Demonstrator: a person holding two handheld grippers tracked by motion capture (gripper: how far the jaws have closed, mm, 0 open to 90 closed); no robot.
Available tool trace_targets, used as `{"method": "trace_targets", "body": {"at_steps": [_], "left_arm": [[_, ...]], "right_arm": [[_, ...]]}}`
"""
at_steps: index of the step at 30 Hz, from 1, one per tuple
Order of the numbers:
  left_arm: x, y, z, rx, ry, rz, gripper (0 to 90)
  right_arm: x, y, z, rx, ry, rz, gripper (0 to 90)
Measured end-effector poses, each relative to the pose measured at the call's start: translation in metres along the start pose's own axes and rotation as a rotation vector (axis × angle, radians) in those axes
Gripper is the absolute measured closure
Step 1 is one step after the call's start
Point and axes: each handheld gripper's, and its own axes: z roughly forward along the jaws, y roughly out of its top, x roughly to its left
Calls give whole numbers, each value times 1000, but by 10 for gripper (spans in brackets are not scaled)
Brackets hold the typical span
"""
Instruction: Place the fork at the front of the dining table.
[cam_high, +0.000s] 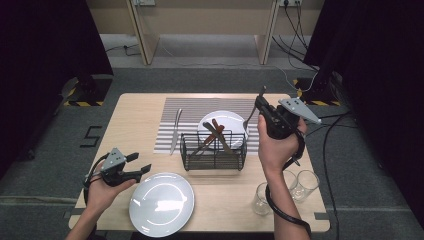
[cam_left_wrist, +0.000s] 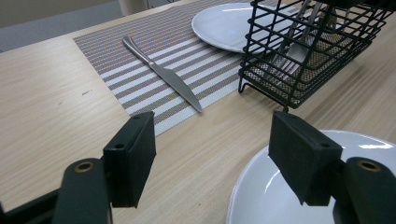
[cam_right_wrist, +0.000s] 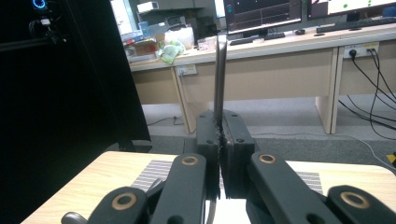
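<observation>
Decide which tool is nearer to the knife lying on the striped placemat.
Left. The left tool hovers open just off the placemat's near corner, close to the knife. The right tool, shut on a fork, is raised beyond the wire basket.

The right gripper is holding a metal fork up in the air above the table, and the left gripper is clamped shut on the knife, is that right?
Not quite. The left gripper is open and holds nothing; the knife lies apart from it on the striped mat, as the left gripper view shows. The right gripper is indeed shut on a fork held above the table.
</observation>
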Motion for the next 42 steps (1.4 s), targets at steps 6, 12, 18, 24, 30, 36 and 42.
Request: {"method": "trace_targets", "body": {"at_steps": [6,12,18,24,30,36,42], "left_arm": [[0,0,0,2,0,0,317],[0,0,1,3,-1,0,317],[0,0,0,3,-1,0,317],[0,-1,1,4,-1,1,317],[0,-1,1,4,-2,1,317],[1,-1,0,3,-1,2,317],[0,-1,0,3,-1,0,317]], "right_arm": [[-2,0,-1,-3,-5,0,875],[-4,-1,-1,-2,-12,7,875],[-7,-2,-1,3,-20,10,875],[-8,-3,0,6,-23,10,874],[-10,-4,1,9,-27,10,874],[-11,-5,1,11,-32,11,875],[-12,-5,2,14,-36,13,875]]}}
